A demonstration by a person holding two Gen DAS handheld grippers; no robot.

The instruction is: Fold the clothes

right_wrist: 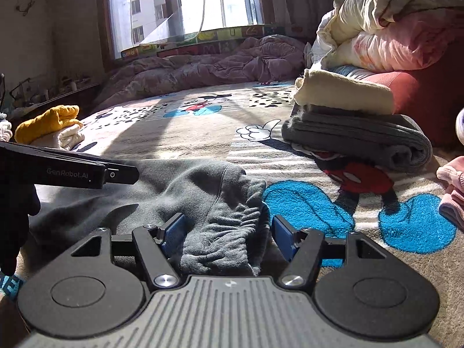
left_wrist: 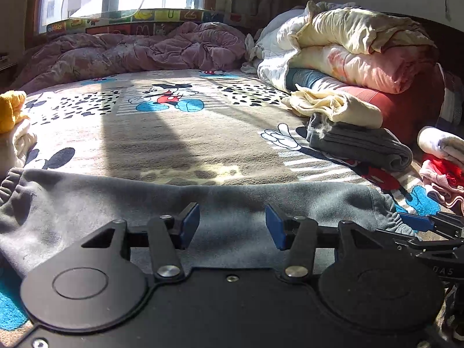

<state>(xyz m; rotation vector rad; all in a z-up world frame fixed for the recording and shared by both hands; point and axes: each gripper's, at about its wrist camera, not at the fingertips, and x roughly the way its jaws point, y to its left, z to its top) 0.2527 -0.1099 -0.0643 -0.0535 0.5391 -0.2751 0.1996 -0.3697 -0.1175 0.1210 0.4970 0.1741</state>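
The grey trousers (right_wrist: pixel 162 191) lie crosswise before you; your right gripper (right_wrist: pixel 229 233) straddles the waistband (right_wrist: pixel 232 232), open, unclamped; your left gripper (left_wrist: pixel 232 226) is open, empty.

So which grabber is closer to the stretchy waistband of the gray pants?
Right. The right gripper has its open fingers on either side of the waistband; the left gripper hovers open over the pants' middle, further along.

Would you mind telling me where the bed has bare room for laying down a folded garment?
The widest free patch is mid-blanket, between the grey sweatpants in front and the purple quilt by the window. The right side is crowded by the cream-on-grey folded stack and pink clothes; the yellow pile fills the left edge.
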